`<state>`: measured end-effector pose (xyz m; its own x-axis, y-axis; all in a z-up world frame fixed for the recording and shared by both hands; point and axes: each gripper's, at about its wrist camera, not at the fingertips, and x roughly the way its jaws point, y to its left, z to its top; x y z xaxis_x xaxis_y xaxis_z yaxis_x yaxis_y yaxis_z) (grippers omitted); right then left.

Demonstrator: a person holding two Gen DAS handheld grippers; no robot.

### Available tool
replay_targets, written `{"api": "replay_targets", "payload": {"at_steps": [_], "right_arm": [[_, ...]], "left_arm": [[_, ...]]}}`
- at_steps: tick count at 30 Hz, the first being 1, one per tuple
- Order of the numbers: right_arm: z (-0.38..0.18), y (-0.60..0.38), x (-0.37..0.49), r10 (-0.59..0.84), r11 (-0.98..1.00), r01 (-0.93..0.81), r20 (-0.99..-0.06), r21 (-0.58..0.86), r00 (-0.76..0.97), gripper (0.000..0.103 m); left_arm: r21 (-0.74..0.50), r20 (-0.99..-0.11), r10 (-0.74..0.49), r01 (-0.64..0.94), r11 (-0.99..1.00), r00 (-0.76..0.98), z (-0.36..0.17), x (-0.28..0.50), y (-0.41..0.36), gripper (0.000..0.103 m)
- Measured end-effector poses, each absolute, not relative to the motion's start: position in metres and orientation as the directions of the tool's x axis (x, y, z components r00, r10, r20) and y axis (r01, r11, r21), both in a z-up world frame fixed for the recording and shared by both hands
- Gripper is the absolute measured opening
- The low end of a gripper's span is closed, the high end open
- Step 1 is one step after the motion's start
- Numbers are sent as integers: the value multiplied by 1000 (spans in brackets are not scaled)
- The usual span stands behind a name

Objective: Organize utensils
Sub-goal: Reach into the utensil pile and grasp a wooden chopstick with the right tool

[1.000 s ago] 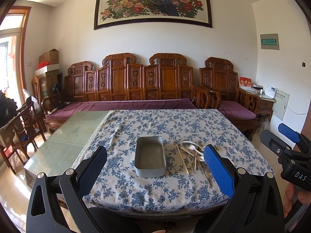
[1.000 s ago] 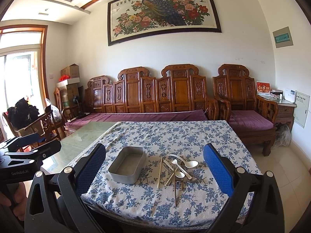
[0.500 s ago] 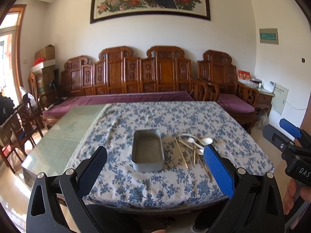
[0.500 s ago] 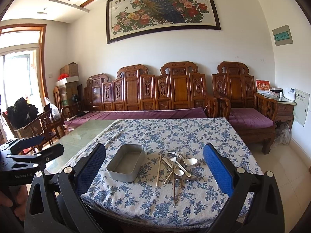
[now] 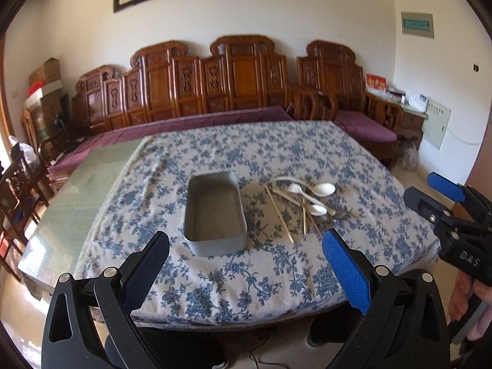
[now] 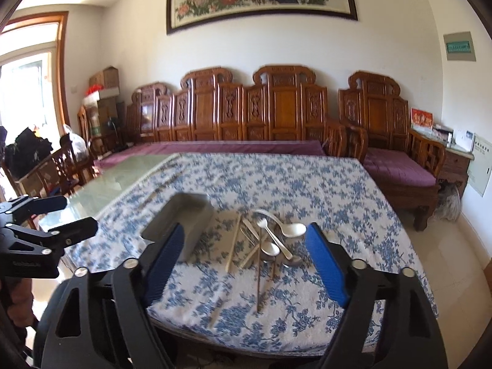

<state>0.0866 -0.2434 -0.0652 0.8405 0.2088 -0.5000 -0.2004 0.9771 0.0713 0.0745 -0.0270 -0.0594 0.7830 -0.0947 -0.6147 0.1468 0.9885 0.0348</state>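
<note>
Both of your grippers, the left gripper (image 5: 246,264) and right gripper (image 6: 246,258), hang wide open and empty short of the table's near edge. The rectangular grey metal tin (image 5: 215,212) sits just left of the heaped spoons and chopsticks (image 6: 264,243). You're approaching; next, pinch one utensil.

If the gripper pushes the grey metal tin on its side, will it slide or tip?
The grey tin is low and wide, so it would probably slide, not tip. It looks empty, so likely light. The floral tablecloth beneath may bunch up.
</note>
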Motion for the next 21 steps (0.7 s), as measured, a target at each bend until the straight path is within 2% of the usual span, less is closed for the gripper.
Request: {"api": "replay_targets", "payload": {"at_steps": [4,9,16,21], "right_arm": [[-95,-249,116,207,977,-201,-555,73,806,67],[-128,-252,151,216,974,-213,-620,79,754,51],[-184,-245,194,229,965,-247,-723,84,652,41],[-226,-232,216,240,958,-271,-789,97,565,35]], "left_arm": [[29,-644,-113,172,985,756,-76,97,-29,96],[20,-670,-134,198,980,730,-95,125,-33,96],[24,-708,-145,230,973,691,-121,159,-44,96],[-6,-738,-165,238,971,654,-140,178,-45,82]]}}
